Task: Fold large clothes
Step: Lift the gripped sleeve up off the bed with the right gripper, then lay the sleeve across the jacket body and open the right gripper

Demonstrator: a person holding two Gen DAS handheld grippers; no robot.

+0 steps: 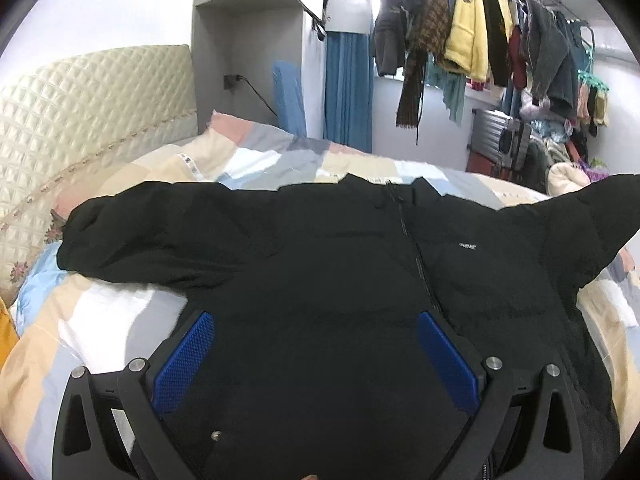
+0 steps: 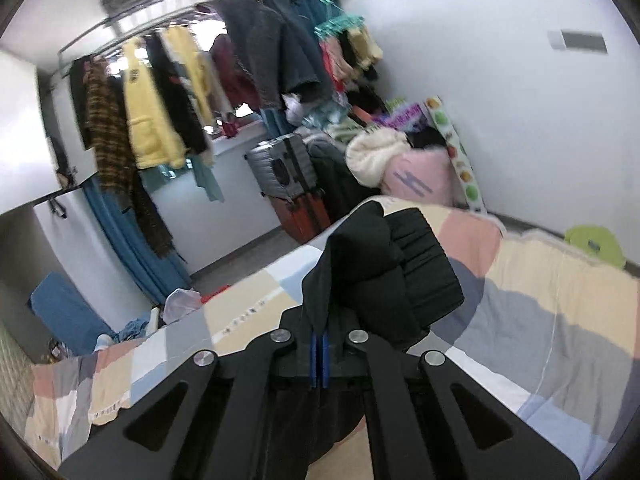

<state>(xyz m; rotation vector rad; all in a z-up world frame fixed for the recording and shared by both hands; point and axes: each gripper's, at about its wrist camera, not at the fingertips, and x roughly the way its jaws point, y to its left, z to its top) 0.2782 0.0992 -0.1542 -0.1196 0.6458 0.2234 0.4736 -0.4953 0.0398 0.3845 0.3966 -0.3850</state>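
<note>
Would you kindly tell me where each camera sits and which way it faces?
Left wrist: rides the left claw, open above the black jacket spread on the bed, facing the headboard and clothes rail; only its blue pads show.
Right wrist: rides the right claw, shut on the jacket sleeve, lifted above the bed, facing the rail and wall.
Shared: jacket, patchwork bed cover, hanging clothes, suitcase.

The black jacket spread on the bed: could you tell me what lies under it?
Under the black jacket lies the patchwork quilt, showing all around it. What the quilt looks like directly beneath the jacket is covered.
</note>
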